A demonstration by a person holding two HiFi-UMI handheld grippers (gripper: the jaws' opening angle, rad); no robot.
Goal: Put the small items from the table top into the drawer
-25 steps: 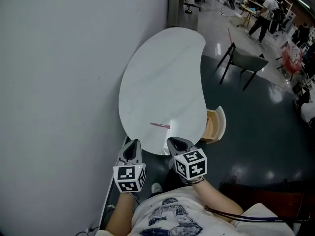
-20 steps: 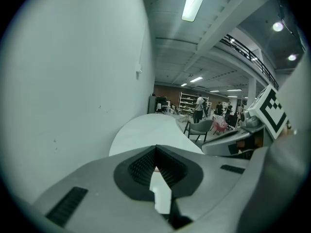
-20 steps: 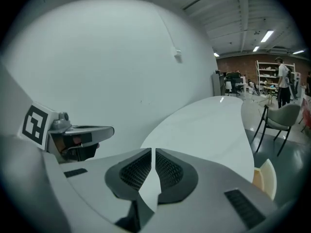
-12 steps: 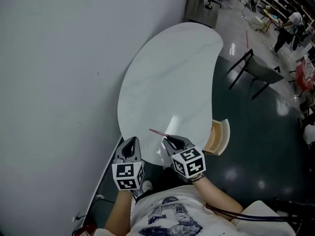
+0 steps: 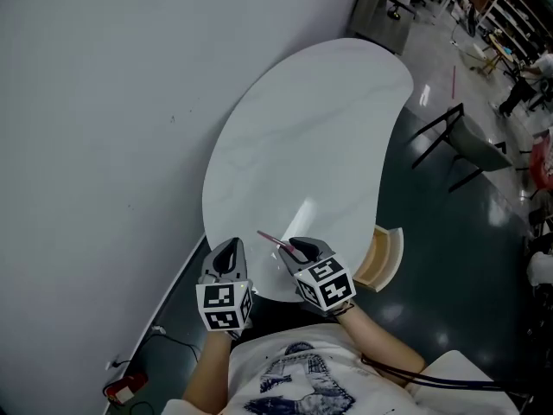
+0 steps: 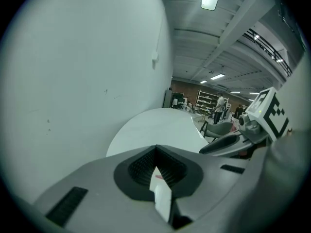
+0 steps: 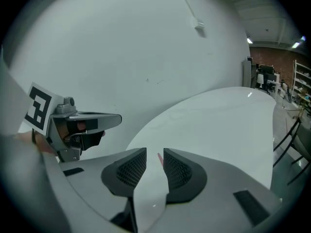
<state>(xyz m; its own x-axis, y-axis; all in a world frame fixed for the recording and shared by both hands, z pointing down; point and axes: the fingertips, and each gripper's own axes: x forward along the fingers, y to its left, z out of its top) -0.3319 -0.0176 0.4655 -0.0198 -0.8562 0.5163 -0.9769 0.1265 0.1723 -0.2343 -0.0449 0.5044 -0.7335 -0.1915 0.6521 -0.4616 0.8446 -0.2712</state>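
Just opened and a little apart at the right gripper [image 7: 153,155], with nothing clamped; pressed together and empty at the left gripper [image 6: 155,148]. Just ahead, near the white table's [image 5: 302,137] front edge: a thin pink stick [image 5: 275,240], probably light, stiff and prone to rolling. Best pinched mid-length, crosswise. Beyond, to the right, the open drawer [image 5: 386,260].

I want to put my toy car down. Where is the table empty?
Nearly the whole white table is bare, from the wall side to the far rounded end. Only the near end is busy, around the thin pink stick.
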